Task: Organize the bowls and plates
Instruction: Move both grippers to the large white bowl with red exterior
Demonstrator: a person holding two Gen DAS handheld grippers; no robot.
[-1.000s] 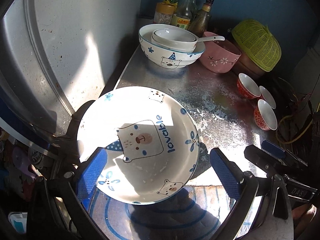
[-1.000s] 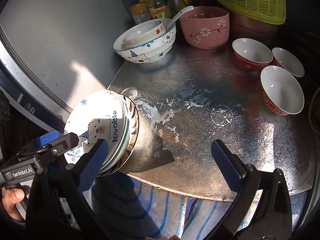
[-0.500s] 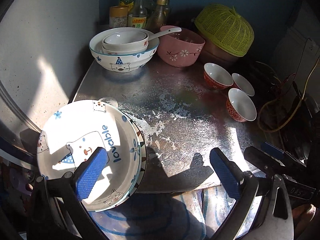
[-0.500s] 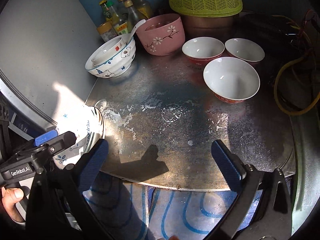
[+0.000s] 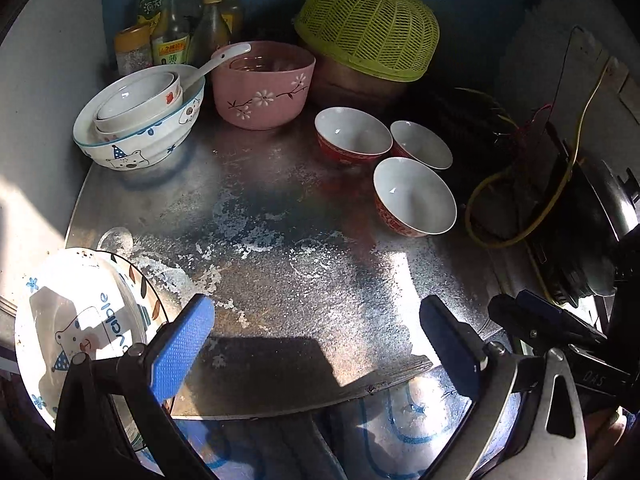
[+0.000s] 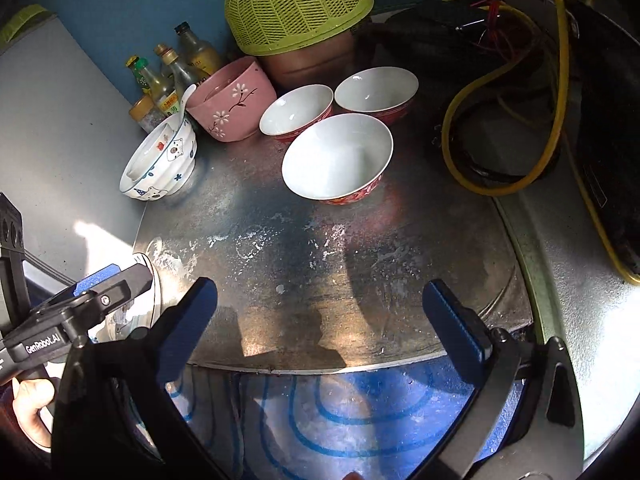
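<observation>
A stack of plates topped by a white bear plate (image 5: 80, 320) sits at the metal counter's (image 5: 300, 260) near left corner. My left gripper (image 5: 316, 336) is open and empty, to the right of the stack. My right gripper (image 6: 320, 316) is open and empty over the counter's front edge. Three small red bowls stand at the back right; the nearest (image 6: 338, 158) is in front of the other two (image 6: 296, 110) (image 6: 376, 86). A bear bowl (image 5: 140, 120) holds smaller bowls and a spoon. A pink flowered bowl (image 5: 262, 82) stands beside it.
A green mesh food cover (image 5: 368, 28) and several condiment bottles (image 5: 176, 24) stand along the back wall. A yellow cable (image 6: 520, 128) and dark equipment lie at the right. A white wall (image 5: 36, 120) bounds the left. A blue-patterned floor (image 6: 340, 412) lies below the front edge.
Both grippers have swung to the right. The bear plate stack has slid to the far left of both views, and the three red bowls now sit nearer the centre.
</observation>
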